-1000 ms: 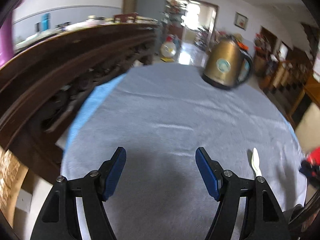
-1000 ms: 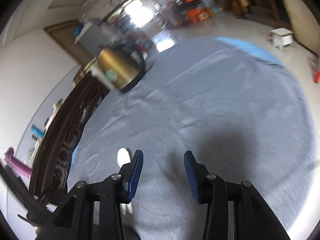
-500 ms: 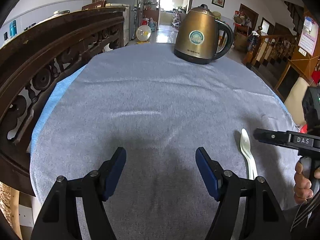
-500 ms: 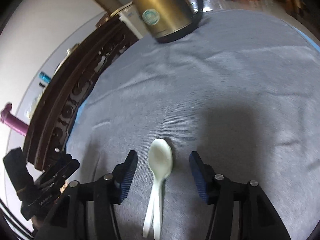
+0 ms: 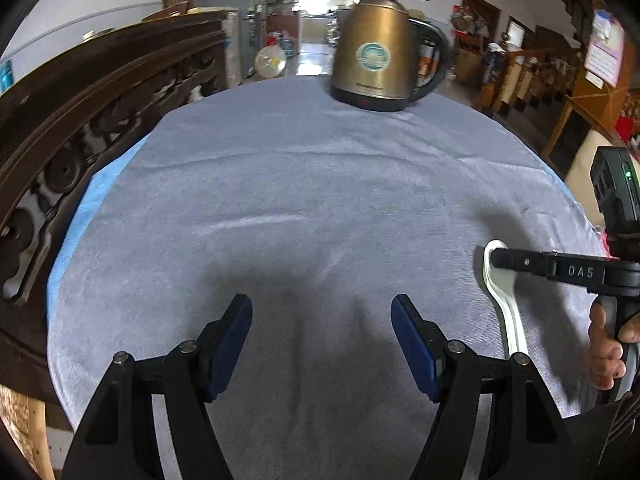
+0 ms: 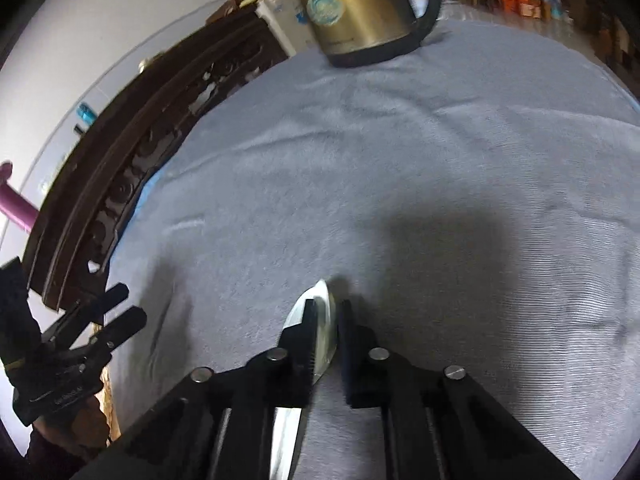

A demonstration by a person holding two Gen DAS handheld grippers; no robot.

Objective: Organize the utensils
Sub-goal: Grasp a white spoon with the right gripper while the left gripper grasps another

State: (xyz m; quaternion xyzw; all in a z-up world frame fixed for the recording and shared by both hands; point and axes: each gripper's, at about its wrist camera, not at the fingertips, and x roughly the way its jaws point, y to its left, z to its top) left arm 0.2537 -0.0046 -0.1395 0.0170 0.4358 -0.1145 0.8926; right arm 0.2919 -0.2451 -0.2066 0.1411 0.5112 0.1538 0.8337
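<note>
A white ceramic spoon (image 5: 505,300) lies on the grey tablecloth (image 5: 304,200) near the front right. My right gripper (image 6: 326,320) is shut on the spoon's bowl (image 6: 323,330), which tilts on edge between the pads; the handle runs back under the gripper. In the left wrist view the right gripper (image 5: 500,258) reaches in from the right over the spoon's bowl. My left gripper (image 5: 322,344) is open and empty, low over the cloth to the left of the spoon. It also shows in the right wrist view (image 6: 116,304) at the far left.
A brass-coloured electric kettle (image 5: 380,52) stands at the table's far side. A dark carved wooden chair back (image 5: 80,120) runs along the left edge. The cloth's right edge (image 5: 576,208) drops off beside the right gripper.
My right gripper has closed from open onto the spoon's bowl, and the spoon has tipped onto its edge. My left gripper has stayed open, and its view has steadied facing the kettle.
</note>
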